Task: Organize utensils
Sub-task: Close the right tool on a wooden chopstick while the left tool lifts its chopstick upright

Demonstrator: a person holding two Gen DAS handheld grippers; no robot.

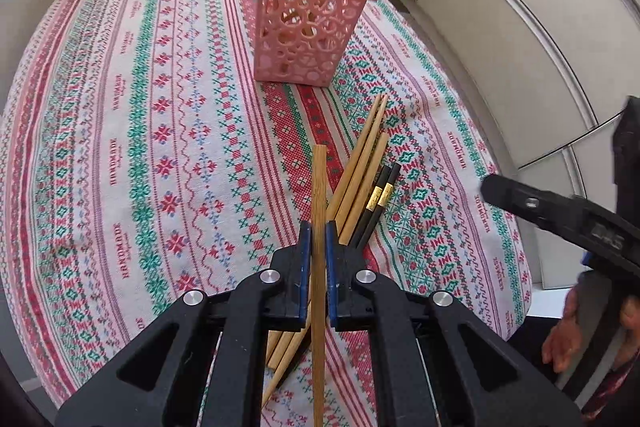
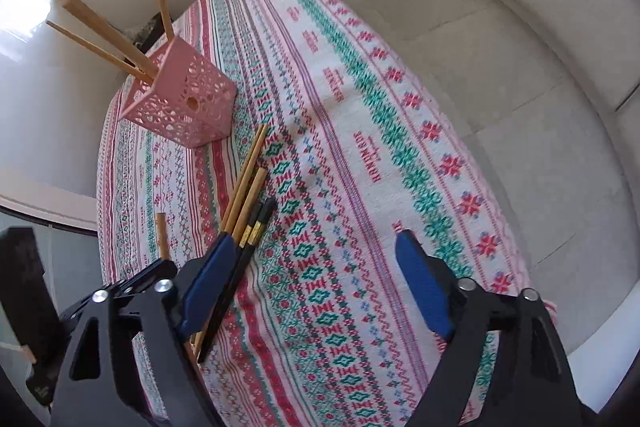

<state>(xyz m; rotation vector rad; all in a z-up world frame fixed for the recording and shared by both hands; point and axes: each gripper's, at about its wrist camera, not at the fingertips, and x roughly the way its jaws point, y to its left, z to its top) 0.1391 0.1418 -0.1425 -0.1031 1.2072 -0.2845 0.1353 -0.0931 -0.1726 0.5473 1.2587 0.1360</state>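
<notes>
The left gripper [image 1: 319, 247], jaws clenched on one bamboo chopstick [image 1: 319, 195], must carry it into the pink basket [image 1: 308, 27]; the right gripper [image 2: 312, 291] gapes, empty, over the pile.

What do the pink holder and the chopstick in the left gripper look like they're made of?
Pink holder: likely moulded plastic, slightly glossy, with uniform cut-out lattice walls.
Chopstick clamped in the left gripper: probably bamboo or wood, matte tan with faint lengthwise grain.

Your left gripper [image 1: 317, 247] clamps one bamboo chopstick [image 1: 319, 211] above the loose chopsticks [image 1: 362, 179]; the pink basket [image 1: 310, 27] stands beyond.
</notes>
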